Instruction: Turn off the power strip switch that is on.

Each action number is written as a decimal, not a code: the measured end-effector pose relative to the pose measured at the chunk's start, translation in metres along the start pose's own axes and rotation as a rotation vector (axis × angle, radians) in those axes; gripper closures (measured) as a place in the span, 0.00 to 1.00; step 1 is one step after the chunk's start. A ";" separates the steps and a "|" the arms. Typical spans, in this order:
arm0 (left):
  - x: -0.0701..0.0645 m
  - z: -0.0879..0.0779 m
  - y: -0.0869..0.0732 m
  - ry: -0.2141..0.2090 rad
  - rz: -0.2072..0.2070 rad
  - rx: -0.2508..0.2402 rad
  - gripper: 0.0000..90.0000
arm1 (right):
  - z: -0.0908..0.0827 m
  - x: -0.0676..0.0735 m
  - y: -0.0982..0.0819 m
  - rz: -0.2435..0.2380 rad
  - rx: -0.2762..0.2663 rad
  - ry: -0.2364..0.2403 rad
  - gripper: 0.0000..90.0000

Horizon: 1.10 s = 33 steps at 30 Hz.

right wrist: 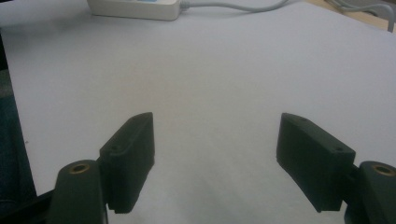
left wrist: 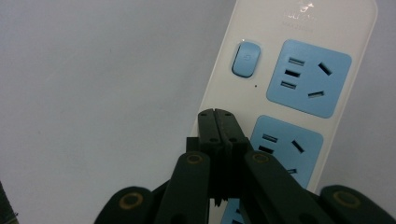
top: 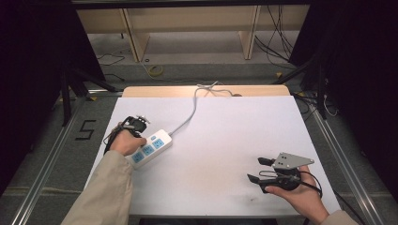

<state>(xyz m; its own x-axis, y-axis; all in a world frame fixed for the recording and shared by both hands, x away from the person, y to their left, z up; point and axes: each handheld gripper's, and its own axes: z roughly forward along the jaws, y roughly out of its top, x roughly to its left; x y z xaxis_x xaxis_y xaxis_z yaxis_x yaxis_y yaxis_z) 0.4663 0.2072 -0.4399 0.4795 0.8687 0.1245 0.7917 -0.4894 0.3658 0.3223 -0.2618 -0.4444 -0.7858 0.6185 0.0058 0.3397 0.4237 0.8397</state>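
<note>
A white power strip (top: 151, 147) with blue sockets lies at the left of the white table top (top: 225, 131). Its grey cable (top: 190, 115) runs to the far edge. My left gripper (left wrist: 217, 113) is shut with nothing between its jaws. Its tips hover at the strip's (left wrist: 299, 28) long edge, just below the blue switch (left wrist: 246, 59). From above, the left hand (top: 126, 143) covers the jaws, with the gripper's black body (top: 135, 123) behind it. My right gripper (top: 256, 169) stands open and empty at the front right, low over bare table. Its jaws (right wrist: 215, 119) point toward the strip (right wrist: 135, 9).
The cable (right wrist: 233, 5) bunches on the wooden table edge (top: 206, 90) at the back. Metal rails (top: 51, 154) run along both sides of the table, and dark stands (top: 65, 93) rise beside them. Loose cables lie on the floor (top: 197, 56) beyond.
</note>
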 end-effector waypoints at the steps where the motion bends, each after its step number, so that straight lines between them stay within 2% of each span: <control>1: -0.001 0.000 0.000 0.006 0.008 0.003 1.00 | 0.000 0.000 0.000 -0.001 0.002 0.002 0.32; 4: -0.002 0.000 0.001 0.010 0.023 0.007 1.00 | 0.002 0.000 0.000 0.000 0.010 0.002 0.32; 7: 0.000 0.000 0.000 -0.003 0.016 -0.002 1.00 | 0.002 0.000 0.001 -0.001 0.002 0.001 0.32; 11: -0.001 0.000 0.001 0.004 0.038 0.009 1.00 | 0.003 0.000 0.000 0.000 0.008 0.002 0.32; 23: -0.003 0.002 0.009 -0.002 0.075 0.071 1.00 | 0.003 0.000 0.001 -0.005 0.011 0.006 0.32; 28: -0.006 0.002 0.007 0.019 0.071 0.057 1.00 | 0.003 0.001 0.001 -0.006 0.010 0.004 0.32; 33: -0.004 0.002 0.008 0.012 0.065 0.060 1.00 | 0.003 0.001 0.001 -0.008 0.011 0.003 0.32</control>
<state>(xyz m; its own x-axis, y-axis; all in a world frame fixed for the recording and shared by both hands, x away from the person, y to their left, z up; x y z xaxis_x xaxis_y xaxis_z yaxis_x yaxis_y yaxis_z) 0.4708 0.1995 -0.4393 0.5260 0.8358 0.1573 0.7806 -0.5478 0.3010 0.3237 -0.2586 -0.4451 -0.7902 0.6129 0.0012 0.3390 0.4355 0.8339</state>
